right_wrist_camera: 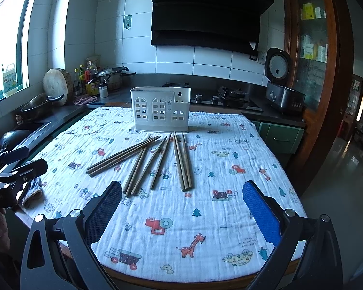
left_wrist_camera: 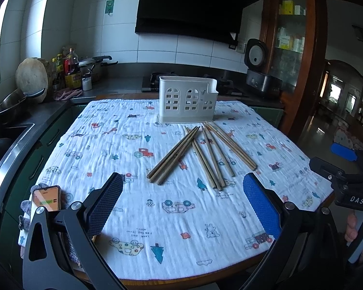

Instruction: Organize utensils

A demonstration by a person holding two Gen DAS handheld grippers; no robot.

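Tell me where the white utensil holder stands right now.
The white utensil holder stands upright at the far edge of the cloth-covered table, centre in both wrist views, just behind the chopsticks and before the stove.

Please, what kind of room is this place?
Most likely a home kitchen. A black range hood hangs on the tiled wall above a gas stove, a rice cooker stands on the counter, and oil bottles stand near the window.
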